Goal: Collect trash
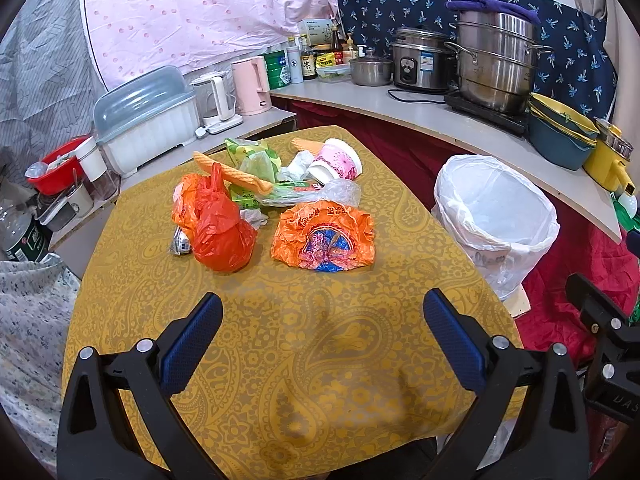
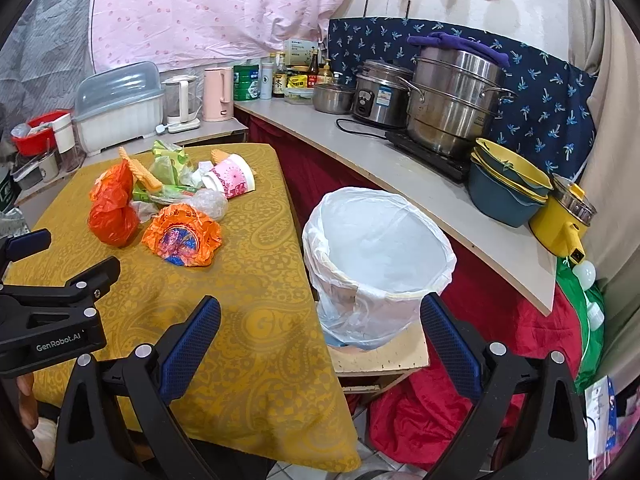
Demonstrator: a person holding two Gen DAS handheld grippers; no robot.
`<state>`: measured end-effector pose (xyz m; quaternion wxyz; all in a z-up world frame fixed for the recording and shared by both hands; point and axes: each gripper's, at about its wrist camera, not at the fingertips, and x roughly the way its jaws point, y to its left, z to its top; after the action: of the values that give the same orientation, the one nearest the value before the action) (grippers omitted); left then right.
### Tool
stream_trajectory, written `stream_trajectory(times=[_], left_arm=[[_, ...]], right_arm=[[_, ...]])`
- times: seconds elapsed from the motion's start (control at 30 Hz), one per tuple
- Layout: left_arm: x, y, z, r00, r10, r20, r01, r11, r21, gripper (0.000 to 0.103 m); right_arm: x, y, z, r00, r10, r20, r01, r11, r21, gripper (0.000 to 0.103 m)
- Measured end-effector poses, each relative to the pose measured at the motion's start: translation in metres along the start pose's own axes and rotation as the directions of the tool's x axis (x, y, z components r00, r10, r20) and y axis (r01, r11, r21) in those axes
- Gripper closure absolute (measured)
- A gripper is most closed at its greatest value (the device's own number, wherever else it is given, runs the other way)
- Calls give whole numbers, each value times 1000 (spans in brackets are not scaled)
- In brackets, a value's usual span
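Each black claw (image 1: pixel 322 310) has blue textured pads (image 1: pixel 192 344), silver screws.

the bin (image 2: pixel 380 264) base is hidden behind its liner. labels on the bottles (image 1: pixel 308 60) are too small to read. the green carton (image 1: pixel 244 198) is partly covered by the orange bag (image 1: pixel 218 232). the tabletop (image 1: pixel 320 380) near edge is cut off behind the claw arms
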<state>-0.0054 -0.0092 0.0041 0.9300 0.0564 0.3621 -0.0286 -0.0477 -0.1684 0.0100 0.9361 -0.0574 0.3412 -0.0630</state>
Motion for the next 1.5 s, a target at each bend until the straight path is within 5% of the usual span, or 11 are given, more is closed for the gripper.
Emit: stream_trajectory(times=[1.5], left_arm=[[-12, 4, 2, 1000, -13, 14, 13, 1000, -14, 7]], right_arm=[[-14, 11, 3, 1000, 4, 11, -4, 1000, 13, 7]])
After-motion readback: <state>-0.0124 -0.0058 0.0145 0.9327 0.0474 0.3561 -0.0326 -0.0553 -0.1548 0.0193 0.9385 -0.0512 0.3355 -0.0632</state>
